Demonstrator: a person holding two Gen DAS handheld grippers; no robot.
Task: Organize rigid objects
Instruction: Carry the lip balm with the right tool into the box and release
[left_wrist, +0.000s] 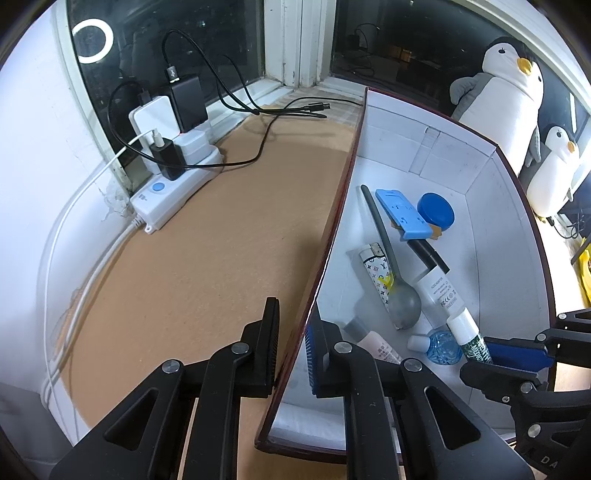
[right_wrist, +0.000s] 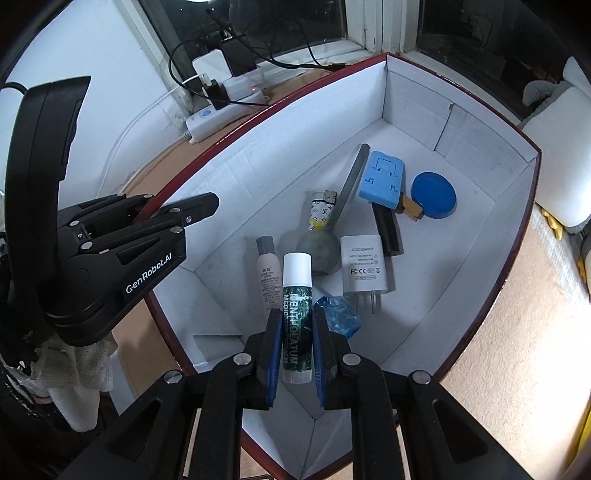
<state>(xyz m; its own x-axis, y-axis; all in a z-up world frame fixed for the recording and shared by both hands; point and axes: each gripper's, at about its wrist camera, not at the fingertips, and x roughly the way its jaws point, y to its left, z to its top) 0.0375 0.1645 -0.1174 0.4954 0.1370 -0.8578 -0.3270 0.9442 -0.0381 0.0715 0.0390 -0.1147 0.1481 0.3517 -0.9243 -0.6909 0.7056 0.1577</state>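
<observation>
A red-edged box with white inside (left_wrist: 476, 206) (right_wrist: 461, 155) stands on the tan mat. My left gripper (left_wrist: 291, 325) (right_wrist: 199, 206) is shut on the box's left wall (left_wrist: 332, 229), one finger on each side. Over the box's near end, my right gripper (right_wrist: 295, 314) (left_wrist: 491, 354) is shut on a green-and-white lip balm stick (right_wrist: 296, 291) (left_wrist: 467, 332), cap pointing away. On the box floor lie a grey spoon (right_wrist: 321, 247), a blue stand (right_wrist: 382, 181), a blue lid (right_wrist: 434, 201), a patterned lighter (right_wrist: 319, 214), a white adapter (right_wrist: 364, 267), a pink tube (right_wrist: 269, 273) and a small blue bottle (right_wrist: 338, 314).
A white power strip (left_wrist: 173, 184) with chargers and black cables (left_wrist: 255, 110) sits by the window at the back left. Two plush penguins (left_wrist: 506, 92) stand behind the box on the right. The tan mat (left_wrist: 207, 251) lies left of the box.
</observation>
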